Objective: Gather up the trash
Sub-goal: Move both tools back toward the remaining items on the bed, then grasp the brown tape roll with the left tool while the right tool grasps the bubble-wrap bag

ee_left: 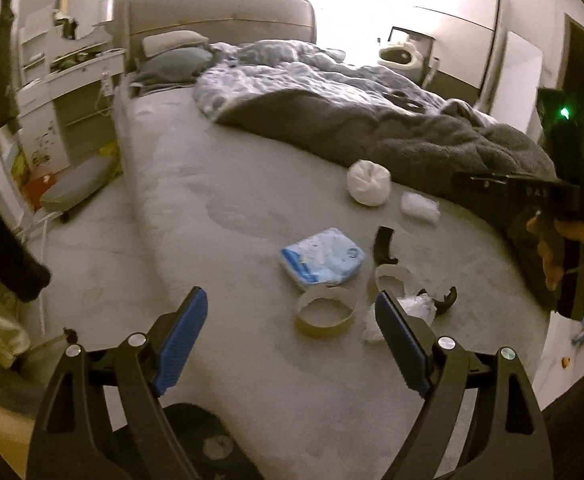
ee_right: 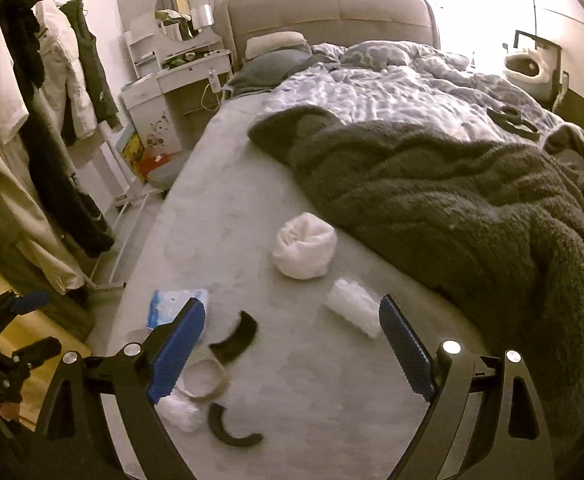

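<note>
Grey bed (ee_left: 220, 184) as landmark, its bare near half strewn with trash, its far half heaped with a dark fleece blanket (ee_right: 471, 200) and a pale blue patterned duvet (ee_right: 391, 84). Left claw (ee_left: 290, 340) hovering over the near edge of the bed, blue pads wide apart, nothing between them, nothing touched. Right claw (ee_right: 292, 344) likewise spread wide above the bed, empty, well clear of the sheet. Near the bed's middle, just beside the blanket's hem: a white bundled ball (ee_right: 304, 246), and close to it on the near side a crumpled clear wrapper (ee_right: 351, 312). Closer to the bed's near edge: a blue-and-white tissue pack (ee_left: 321, 258), lying flat; just beside it a tape ring (ee_left: 325, 314) on its side, and a second pale ring (ee_left: 389, 280) touching or nearly touching it, hard to tell which. Next to the rings, a curved black piece (ee_left: 383, 246), another curved black piece (ee_right: 232, 428) nearer the bed's edge, and a crumpled white wad (ee_left: 411, 308) between them. Off the bed's left side: hanging coats (ee_right: 52, 100) and a white dressing table (ee_right: 172, 72) with a round mirror by the headboard (ee_right: 331, 12). In the left wrist view, a hand (ee_left: 579, 264) gripping the right tool's handle over the bed's right part.
</note>
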`<state>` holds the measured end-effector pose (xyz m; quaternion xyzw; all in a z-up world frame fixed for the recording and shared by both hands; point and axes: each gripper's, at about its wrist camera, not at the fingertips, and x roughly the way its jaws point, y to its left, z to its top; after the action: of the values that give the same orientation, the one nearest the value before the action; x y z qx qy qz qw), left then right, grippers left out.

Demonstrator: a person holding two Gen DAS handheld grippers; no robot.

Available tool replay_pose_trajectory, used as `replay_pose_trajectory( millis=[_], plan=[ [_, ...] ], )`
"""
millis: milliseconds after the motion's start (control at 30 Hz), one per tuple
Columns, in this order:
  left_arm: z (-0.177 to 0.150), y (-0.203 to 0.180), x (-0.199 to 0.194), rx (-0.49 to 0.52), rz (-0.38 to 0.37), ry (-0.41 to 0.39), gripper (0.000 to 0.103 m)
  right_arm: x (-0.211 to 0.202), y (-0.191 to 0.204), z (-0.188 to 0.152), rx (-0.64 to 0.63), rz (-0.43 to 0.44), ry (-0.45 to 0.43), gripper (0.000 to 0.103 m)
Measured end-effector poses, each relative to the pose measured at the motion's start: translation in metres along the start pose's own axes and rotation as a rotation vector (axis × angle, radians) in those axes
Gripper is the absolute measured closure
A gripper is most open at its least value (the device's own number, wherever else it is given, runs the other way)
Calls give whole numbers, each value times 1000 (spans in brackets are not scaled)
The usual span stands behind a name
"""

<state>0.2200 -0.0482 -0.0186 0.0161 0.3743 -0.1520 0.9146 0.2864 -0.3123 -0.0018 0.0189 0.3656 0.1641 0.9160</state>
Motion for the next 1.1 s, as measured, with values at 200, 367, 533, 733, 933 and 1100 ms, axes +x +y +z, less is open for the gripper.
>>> replay_pose_trajectory(
  millis=[200,367,533,733,933,1100],
  plan=[
    [-3,-12,34,28,3,36,15,10,-18,-4,18,7,7,13],
    [-7,-9,55,19,13,67,16,18,-33,-9,44,20,14,13],
    [-12,-9,72,14,5,96,16,25,-40,-6,62,29,11,13],
    [-16,-11,84,3,0,117,16,34,-39,-3,43,25,18,13],
    [-17,-12,95,-14,-20,130,27,51,-41,-7,37,4,51,13],
    [-16,-18,97,-1,-50,134,46,66,-42,-9,42,-8,74,13]
  ],
)
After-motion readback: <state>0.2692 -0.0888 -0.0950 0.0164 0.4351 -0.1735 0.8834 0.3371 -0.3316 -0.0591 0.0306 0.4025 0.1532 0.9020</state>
